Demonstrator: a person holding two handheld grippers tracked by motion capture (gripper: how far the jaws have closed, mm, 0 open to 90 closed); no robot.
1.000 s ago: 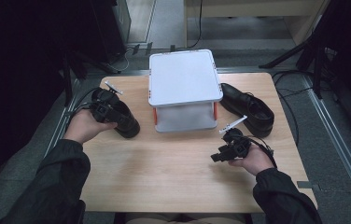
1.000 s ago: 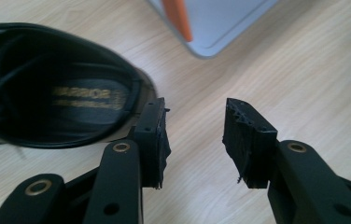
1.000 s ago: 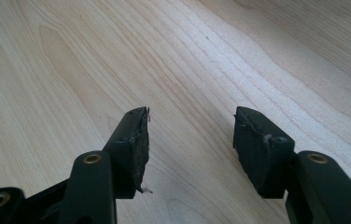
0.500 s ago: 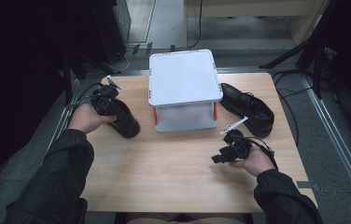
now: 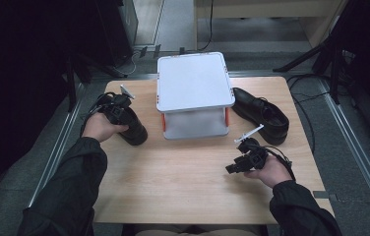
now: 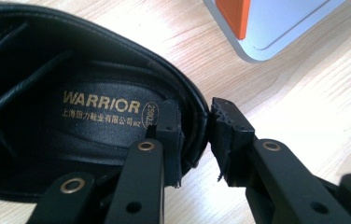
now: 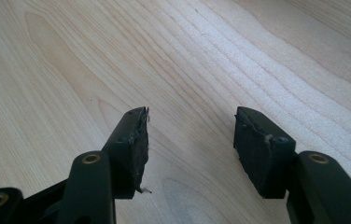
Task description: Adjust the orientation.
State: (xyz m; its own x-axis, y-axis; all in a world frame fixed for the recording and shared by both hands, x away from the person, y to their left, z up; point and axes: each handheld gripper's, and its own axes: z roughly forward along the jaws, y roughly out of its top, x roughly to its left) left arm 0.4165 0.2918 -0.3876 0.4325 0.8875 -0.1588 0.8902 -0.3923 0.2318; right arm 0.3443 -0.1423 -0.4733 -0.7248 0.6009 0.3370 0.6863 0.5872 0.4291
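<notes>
Two black pads of the left gripper straddle the heel rim of the left shoe, one jaw inside the opening and one outside; they have just been closing on that rim, and the pads look pressed against the leather. This shoe lies on the left part of the wooden table, its long axis running diagonally, toe toward the near right and heel toward the far left under the left hand. Just beside its toe stands the white two-tier rack with orange posts, blocking the way rightward. A second black shoe lies beyond the rack's right side. Well apart, the right gripper hovers over bare wood with its jaws spread and nothing between them.
</notes>
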